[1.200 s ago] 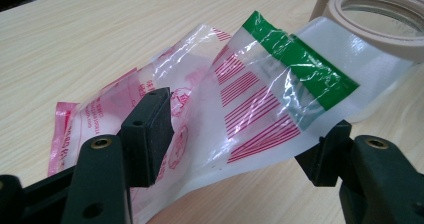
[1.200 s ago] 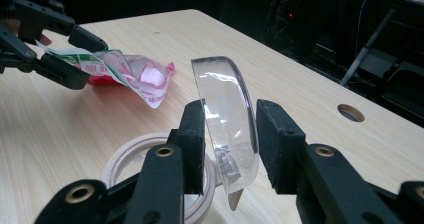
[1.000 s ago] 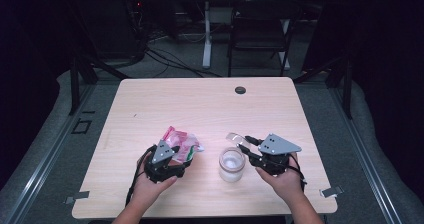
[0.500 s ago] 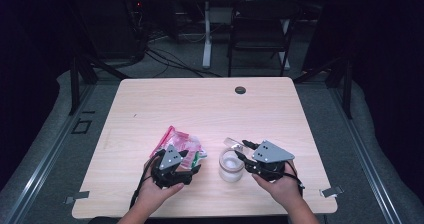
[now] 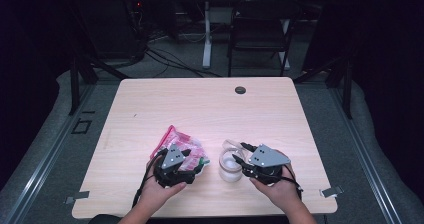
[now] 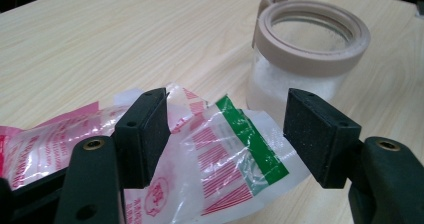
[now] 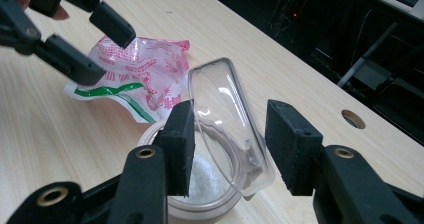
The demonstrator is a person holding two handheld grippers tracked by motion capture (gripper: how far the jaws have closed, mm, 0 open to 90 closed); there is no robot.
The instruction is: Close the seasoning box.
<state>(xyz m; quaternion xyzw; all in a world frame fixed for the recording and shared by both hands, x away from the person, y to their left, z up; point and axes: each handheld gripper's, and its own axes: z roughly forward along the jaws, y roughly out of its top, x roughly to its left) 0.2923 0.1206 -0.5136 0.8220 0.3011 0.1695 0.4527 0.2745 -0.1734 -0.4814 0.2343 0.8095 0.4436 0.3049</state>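
A crumpled plastic bag [image 5: 179,140] with red and green print lies on the wooden table [image 5: 210,109]. My left gripper [image 5: 194,159] is open over its near end, and the bag [image 6: 225,149] sits between the two black pads. To the right stands a jar [image 5: 230,165] with a beige rim [image 6: 305,59] and white powder [image 7: 207,181] inside. Its clear hinged lid [image 7: 225,114] is flipped up. My right gripper [image 7: 230,144] is open, one pad on each side of that lid. In the right gripper view the left gripper [image 7: 97,44] hovers over the bag [image 7: 140,74].
A round cable hole [image 5: 240,90] sits near the table's far edge. A dark chair [image 5: 260,34] and cables are behind the table. The far half of the tabletop is bare wood.
My right gripper has shifted left, closer around the jar's lid. My left gripper has edged right along the bag. Bag and jar have stayed put.
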